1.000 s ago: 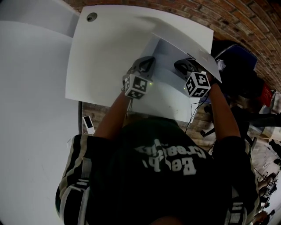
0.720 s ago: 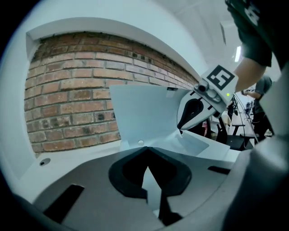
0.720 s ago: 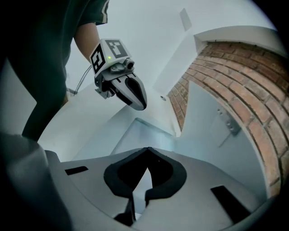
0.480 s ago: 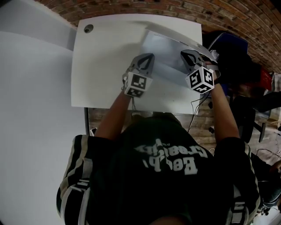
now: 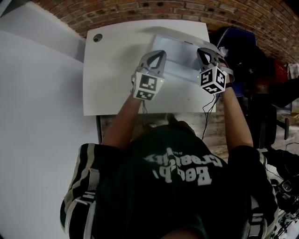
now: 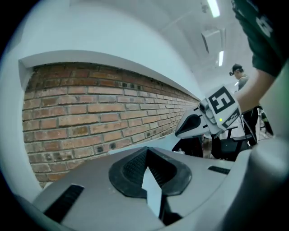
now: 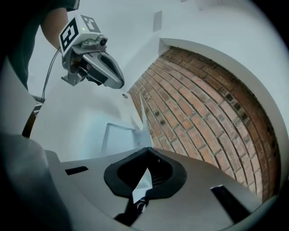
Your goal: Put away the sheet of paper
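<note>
The white sheet of paper (image 5: 180, 58) lies low over the far part of the white table (image 5: 117, 79), close to the brick wall. Both grippers hold its near edge. My left gripper (image 5: 158, 55) is shut on the left part; a sliver of paper (image 6: 151, 189) shows between its closed jaws. My right gripper (image 5: 204, 50) is shut on the right part, with a paper corner (image 7: 142, 182) pinched between its jaws. In the right gripper view the sheet (image 7: 121, 137) stretches ahead toward the left gripper (image 7: 108, 72). The left gripper view shows the right gripper (image 6: 194, 124) at its right.
A brick wall (image 5: 140, 11) runs right behind the table's far edge. A round cable hole (image 5: 97, 38) sits in the table's far left corner. Dark chairs and bags (image 5: 247, 51) crowd the floor to the right. A white surface (image 5: 37, 116) adjoins on the left.
The sheet, earlier raised and tilted, has come down flatter over the table. Both grippers have moved with it toward the wall.
</note>
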Demonstrator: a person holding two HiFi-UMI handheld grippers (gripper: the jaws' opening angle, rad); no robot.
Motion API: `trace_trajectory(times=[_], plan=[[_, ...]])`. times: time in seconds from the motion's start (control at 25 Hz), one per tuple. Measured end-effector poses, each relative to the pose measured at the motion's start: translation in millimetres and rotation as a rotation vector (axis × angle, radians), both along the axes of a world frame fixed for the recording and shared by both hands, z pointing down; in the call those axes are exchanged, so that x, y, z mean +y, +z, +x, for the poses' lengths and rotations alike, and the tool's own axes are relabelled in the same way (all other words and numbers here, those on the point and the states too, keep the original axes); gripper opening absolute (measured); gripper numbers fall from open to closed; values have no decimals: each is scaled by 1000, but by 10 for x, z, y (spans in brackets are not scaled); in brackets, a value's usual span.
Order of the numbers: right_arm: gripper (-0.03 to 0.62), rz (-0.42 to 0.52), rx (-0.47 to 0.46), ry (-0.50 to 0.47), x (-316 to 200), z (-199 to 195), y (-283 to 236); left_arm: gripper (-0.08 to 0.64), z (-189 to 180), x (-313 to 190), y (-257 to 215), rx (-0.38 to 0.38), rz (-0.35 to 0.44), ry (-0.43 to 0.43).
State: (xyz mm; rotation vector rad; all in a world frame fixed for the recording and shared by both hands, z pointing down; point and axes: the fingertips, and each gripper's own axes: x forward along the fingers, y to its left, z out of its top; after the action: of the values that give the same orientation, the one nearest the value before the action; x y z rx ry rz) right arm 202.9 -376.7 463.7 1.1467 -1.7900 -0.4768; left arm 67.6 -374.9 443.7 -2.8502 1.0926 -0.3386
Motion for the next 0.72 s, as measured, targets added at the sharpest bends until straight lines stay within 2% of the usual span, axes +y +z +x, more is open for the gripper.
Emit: trace_trajectory(times=[0.28,0.48,0.72], plan=[[-6,70,-99,129,373,-26,-229,2,-22,285,-289,12,64,56],[-6,131,-239,222,707,-135,-384,2,-113,508,-467,36,95,68],[-6,262,-403,317,1089,-347,-702,2,-297,806,-724,67,136,88]])
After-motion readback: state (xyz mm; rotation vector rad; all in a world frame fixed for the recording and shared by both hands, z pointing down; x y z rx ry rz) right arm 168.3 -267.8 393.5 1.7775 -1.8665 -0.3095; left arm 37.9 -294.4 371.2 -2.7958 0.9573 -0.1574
